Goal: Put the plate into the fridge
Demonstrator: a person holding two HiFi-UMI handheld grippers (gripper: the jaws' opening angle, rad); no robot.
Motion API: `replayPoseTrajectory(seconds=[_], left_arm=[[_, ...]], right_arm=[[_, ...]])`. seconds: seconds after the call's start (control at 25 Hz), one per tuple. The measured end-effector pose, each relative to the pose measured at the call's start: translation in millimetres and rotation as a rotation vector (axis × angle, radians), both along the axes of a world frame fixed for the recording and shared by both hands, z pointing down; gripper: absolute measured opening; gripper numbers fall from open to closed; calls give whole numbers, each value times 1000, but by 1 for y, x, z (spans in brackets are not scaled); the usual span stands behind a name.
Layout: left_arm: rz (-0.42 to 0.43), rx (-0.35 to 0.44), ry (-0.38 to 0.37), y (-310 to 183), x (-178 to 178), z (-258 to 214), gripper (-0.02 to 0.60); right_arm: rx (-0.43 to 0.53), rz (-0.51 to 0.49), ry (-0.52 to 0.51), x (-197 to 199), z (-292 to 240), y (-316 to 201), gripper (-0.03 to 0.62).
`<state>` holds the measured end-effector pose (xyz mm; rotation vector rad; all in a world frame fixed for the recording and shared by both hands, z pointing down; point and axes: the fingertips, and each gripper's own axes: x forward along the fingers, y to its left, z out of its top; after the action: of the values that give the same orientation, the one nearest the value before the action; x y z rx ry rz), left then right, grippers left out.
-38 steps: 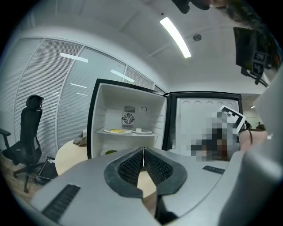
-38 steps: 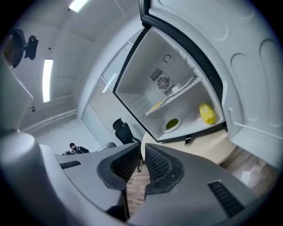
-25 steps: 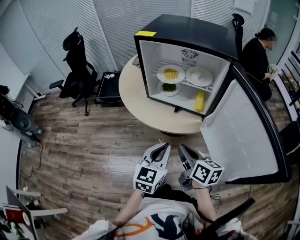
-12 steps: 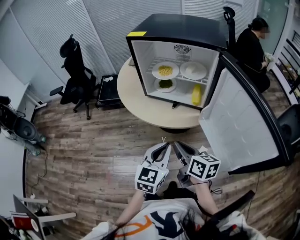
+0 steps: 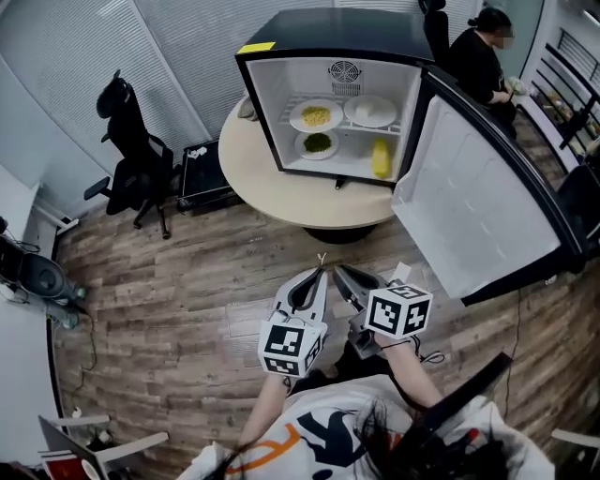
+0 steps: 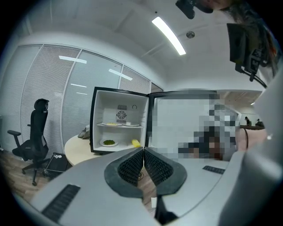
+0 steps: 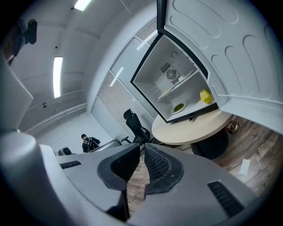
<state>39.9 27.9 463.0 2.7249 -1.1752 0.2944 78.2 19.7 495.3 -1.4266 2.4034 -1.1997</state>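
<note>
The black mini fridge [image 5: 328, 28] stands open on a round beige table [image 5: 281, 197]. Its upper shelf holds a plate of yellow food [image 5: 316, 115] and a white plate [image 5: 369, 111]. Below them sit a plate of greens [image 5: 318, 142] and a yellow item [image 5: 380, 157]. My left gripper [image 5: 321, 268] and right gripper [image 5: 338, 271] are side by side over the wooden floor, well short of the table. Both are shut with nothing between the pads. The left gripper [image 6: 143, 149] looks at the fridge [image 6: 119, 126]. The right gripper [image 7: 142, 148] sees the plate of greens [image 7: 178, 107].
The fridge door [image 5: 469, 206] swings wide to the right, past the table's edge. A black office chair [image 5: 127, 150] and a black box [image 5: 202, 169] stand on the floor to the left. A person [image 5: 478, 56] sits behind the fridge at the back right.
In the head view the fridge and table have slid up and left, and the door shows more fully. Both grippers stayed shut and side by side, drifting slightly with the body.
</note>
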Motion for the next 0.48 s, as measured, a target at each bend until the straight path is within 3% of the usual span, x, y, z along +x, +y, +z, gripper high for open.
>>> replayPoseTrajectory(seconds=[0.48], left_arm=[[-18, -4, 39, 22, -60, -4, 14]], right_arm=[[-23, 18, -14, -45, 1, 33, 38]])
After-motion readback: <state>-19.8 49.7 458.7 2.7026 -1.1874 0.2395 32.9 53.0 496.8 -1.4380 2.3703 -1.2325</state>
